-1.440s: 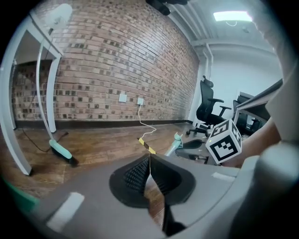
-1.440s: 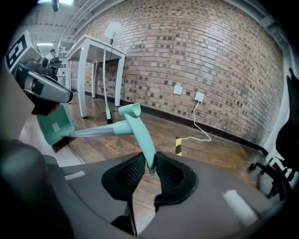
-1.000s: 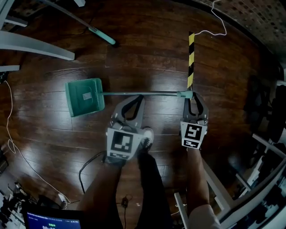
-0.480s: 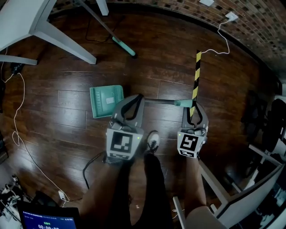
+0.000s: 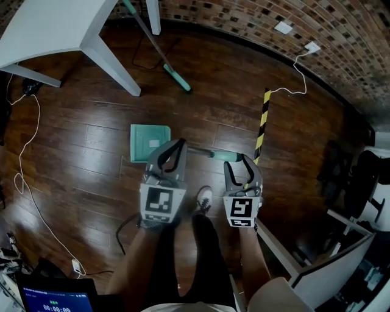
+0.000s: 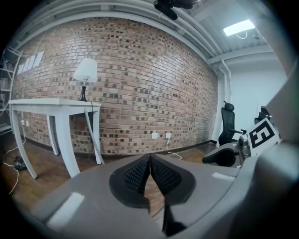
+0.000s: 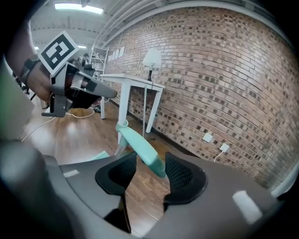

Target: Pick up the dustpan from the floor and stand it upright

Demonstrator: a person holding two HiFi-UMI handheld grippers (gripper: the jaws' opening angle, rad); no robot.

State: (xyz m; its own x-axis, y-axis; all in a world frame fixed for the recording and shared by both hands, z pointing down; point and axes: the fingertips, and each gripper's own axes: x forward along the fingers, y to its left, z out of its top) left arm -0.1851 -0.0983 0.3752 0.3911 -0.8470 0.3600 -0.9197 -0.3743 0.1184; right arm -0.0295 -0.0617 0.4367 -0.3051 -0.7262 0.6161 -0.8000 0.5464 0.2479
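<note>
Left gripper [image 6: 149,161] is hanging pinched closed on nothing. Right gripper [image 7: 150,161] has just been opening its jaws and is loosely straddling the teal handle [image 7: 140,145] of the dustpan [image 5: 150,142], which is tilting pan-end down at the wood floor [image 5: 91,146] beyond.

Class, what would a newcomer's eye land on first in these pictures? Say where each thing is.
The green dustpan shows against the dark wooden floor, ahead of the person's shoe. Its handle stands between the right gripper's jaws, which have just been opening. Farther off, a white table stands by the brick wall.
</note>
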